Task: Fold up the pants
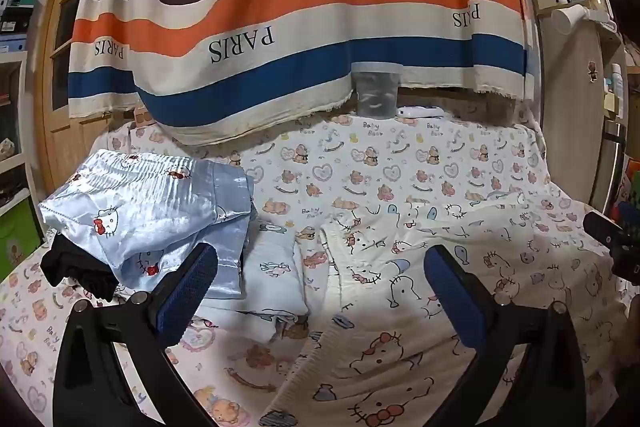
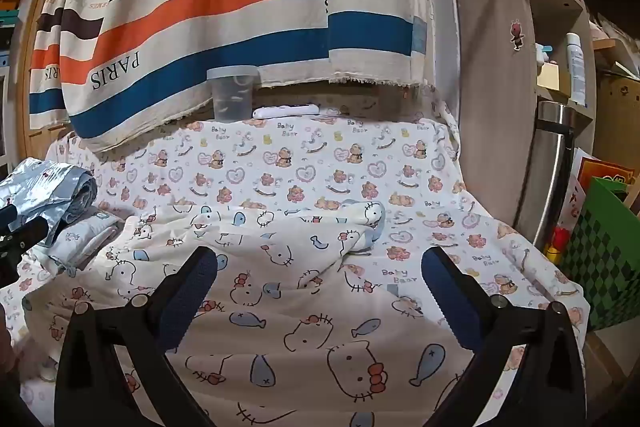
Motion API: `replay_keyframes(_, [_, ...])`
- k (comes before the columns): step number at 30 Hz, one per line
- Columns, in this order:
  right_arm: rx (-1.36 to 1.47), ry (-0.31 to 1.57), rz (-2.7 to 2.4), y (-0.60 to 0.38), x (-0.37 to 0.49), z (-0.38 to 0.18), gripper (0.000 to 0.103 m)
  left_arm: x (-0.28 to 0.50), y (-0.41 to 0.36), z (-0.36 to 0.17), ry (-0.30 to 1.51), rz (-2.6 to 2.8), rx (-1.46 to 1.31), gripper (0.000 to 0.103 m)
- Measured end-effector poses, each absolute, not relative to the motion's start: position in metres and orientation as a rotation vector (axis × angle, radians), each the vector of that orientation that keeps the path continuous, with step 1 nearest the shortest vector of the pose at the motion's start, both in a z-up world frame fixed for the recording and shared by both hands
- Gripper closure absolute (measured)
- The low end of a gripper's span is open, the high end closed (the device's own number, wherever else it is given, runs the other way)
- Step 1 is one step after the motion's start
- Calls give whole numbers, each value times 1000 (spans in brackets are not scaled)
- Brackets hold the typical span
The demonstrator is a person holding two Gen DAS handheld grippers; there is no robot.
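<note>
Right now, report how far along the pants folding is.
Done: the blue satin pants and another pale garment lie folded at left. In hand: nothing; left gripper and right gripper are open above the cream cat-print pants, which are spread out and unfolded.

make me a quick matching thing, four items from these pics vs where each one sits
Items:
1. white cat-print pants
2. shiny blue shorts
3. clear plastic cup
4. steel flask

Places:
a. at the back, under the striped curtain's edge
b. folded, on the left
c. on the right, beside the bed sheet
d. spread out below both open grippers

Pairs: 1-d, 2-b, 3-a, 4-c
</note>
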State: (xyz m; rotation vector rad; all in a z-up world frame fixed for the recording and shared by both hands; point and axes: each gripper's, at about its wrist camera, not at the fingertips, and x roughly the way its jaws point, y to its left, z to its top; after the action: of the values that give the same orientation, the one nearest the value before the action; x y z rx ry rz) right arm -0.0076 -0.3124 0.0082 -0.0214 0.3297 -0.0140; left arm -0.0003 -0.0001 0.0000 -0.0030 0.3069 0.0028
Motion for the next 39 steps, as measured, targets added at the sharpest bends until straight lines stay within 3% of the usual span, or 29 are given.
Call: replay_keyframes(39, [-23,315,31,-310,-12,9,0,-6,1,3,309,-25,-14,0])
